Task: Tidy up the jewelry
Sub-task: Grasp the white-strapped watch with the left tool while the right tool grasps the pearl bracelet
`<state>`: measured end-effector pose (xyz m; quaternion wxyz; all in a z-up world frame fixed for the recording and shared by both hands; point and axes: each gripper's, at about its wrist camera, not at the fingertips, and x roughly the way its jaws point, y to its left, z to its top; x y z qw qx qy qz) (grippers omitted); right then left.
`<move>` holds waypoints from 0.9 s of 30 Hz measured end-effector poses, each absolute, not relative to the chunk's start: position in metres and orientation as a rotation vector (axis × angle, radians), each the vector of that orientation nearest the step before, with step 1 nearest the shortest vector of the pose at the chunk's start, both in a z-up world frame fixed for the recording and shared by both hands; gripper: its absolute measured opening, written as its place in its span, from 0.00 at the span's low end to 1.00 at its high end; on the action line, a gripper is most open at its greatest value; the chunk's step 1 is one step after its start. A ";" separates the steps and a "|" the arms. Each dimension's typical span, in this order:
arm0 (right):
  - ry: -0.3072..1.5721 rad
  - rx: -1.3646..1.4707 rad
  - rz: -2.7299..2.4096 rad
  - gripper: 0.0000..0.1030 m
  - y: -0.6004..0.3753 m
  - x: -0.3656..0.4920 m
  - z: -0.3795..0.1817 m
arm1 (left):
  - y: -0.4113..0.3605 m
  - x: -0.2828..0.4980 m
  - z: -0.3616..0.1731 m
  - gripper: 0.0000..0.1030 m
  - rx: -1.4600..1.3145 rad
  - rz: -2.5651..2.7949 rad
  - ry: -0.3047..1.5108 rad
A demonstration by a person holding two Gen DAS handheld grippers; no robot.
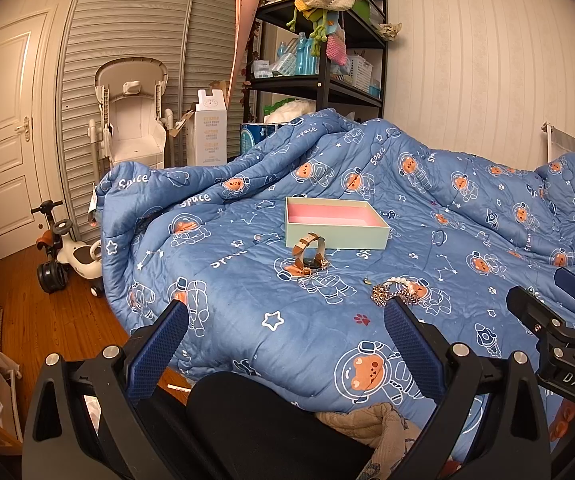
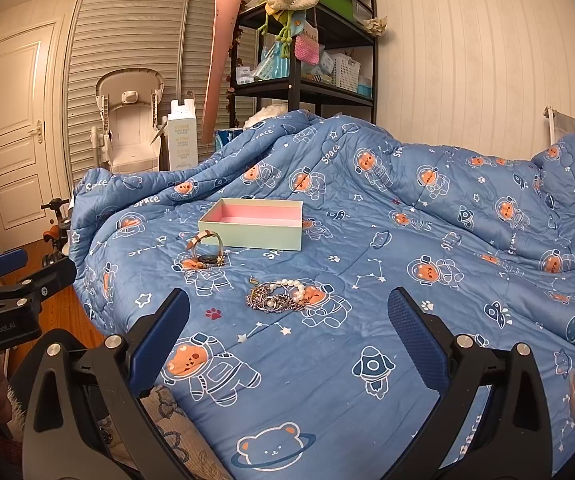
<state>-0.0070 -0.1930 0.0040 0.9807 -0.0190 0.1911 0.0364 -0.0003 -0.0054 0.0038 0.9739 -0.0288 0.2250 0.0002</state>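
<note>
Left gripper (image 1: 285,312): jaws spread wide, nothing between them, hovering over the near edge of the bed. Right gripper (image 2: 289,308): jaws likewise apart and empty, just beside the left one.

Count, left to right on the quilt (image 2: 387,240):
- 1 wristwatch (image 2: 206,249), tan strap, standing on its side, just in front of the box's near-left corner.
- 1 open box (image 2: 253,222), pale green outside, pink lining, nothing visible inside.
- 1 small charm (image 2: 253,280), lying apart between watch and chains.
- 1 tangle of metal chains (image 2: 267,301); number of separate pieces cannot be told.
- 1 pearl strand (image 2: 293,286), touching the tangle on its right side.

Surface: rumpled blue quilt printed with astronaut bears, stars, rockets and the word "Space".

Room, left to right: 1 white panelled door (image 1: 1,136), wood floor (image 1: 43,320), 1 ride-on toy (image 1: 67,256), 1 white high chair (image 1: 133,120) against slatted closet doors (image 1: 135,20), 1 tall white carton (image 1: 209,132), 1 black shelf unit (image 1: 327,72) with knitted bags hanging from it, and a white boarded wall.
</note>
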 end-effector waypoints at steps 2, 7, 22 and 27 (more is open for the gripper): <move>0.388 -0.036 0.078 0.95 -0.193 -0.006 0.003 | -0.006 0.000 0.004 0.94 -0.059 -0.004 0.456; 0.431 -0.014 0.131 0.95 -0.194 0.002 -0.004 | -0.005 0.004 0.000 0.94 -0.074 -0.042 0.480; 0.852 0.011 0.293 0.92 -0.227 0.113 -0.072 | 0.024 0.089 -0.061 0.93 -0.139 -0.138 0.759; 0.915 0.030 0.360 0.77 -0.235 0.155 -0.077 | 0.022 0.122 -0.071 0.88 -0.122 -0.163 0.785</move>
